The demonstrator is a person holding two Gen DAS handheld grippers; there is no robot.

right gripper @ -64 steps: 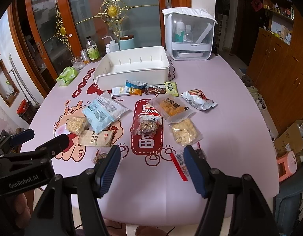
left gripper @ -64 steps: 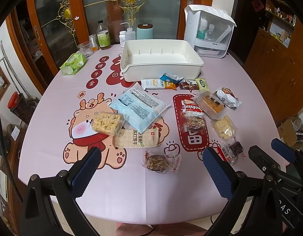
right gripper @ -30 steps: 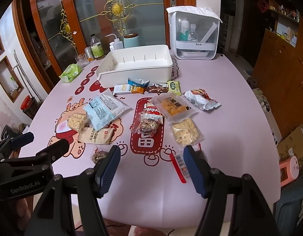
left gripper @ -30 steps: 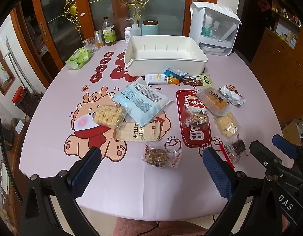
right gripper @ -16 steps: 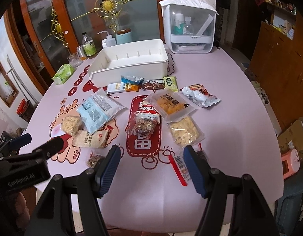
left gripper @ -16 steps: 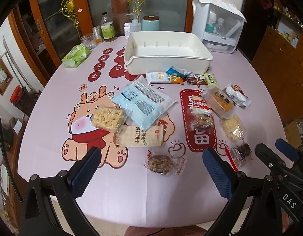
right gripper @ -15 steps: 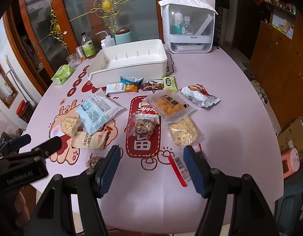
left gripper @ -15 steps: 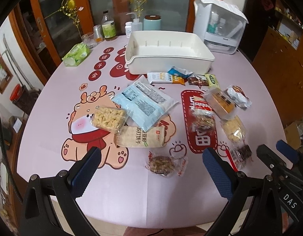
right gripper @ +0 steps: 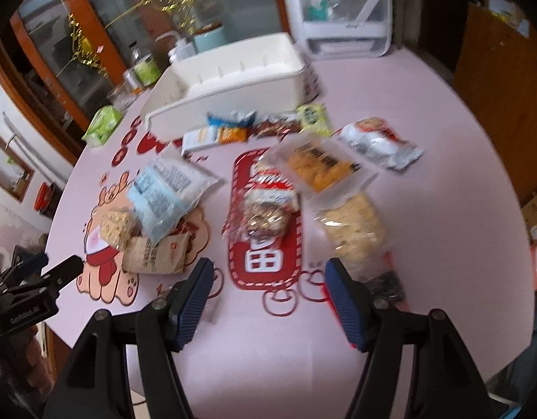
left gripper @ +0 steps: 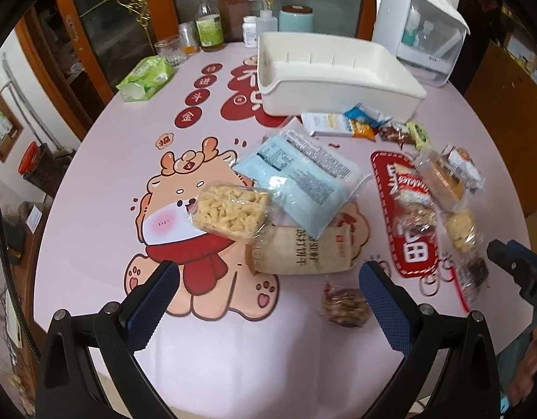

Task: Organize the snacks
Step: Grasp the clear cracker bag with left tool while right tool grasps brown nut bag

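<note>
Several snack packs lie on a pink round table point(left gripper: 94, 160). An empty white bin point(left gripper: 333, 73) stands at the back. My left gripper point(left gripper: 268, 296) hangs open above the near edge, over a brown cracker pack point(left gripper: 299, 249), a clear pack of yellow puffs point(left gripper: 230, 211) and a light blue bag point(left gripper: 303, 178). A small nut pack point(left gripper: 345, 305) lies by its right finger. My right gripper point(right gripper: 268, 296) is open and empty, near a nut pack with a red label point(right gripper: 265, 209) and a pale cracker pack point(right gripper: 352, 227).
Bottles and a glass point(left gripper: 170, 49) stand at the back left, beside a green tissue pack point(left gripper: 144, 76). A white lidded container point(left gripper: 422, 24) stands behind the bin. Small bars point(left gripper: 338, 124) lie along the bin's front wall. A wooden cabinet point(right gripper: 505, 80) stands to the right.
Both grippers have come down and forward over the table, so the snacks look larger. The left view has swung toward the left packs. Nothing has been picked up.
</note>
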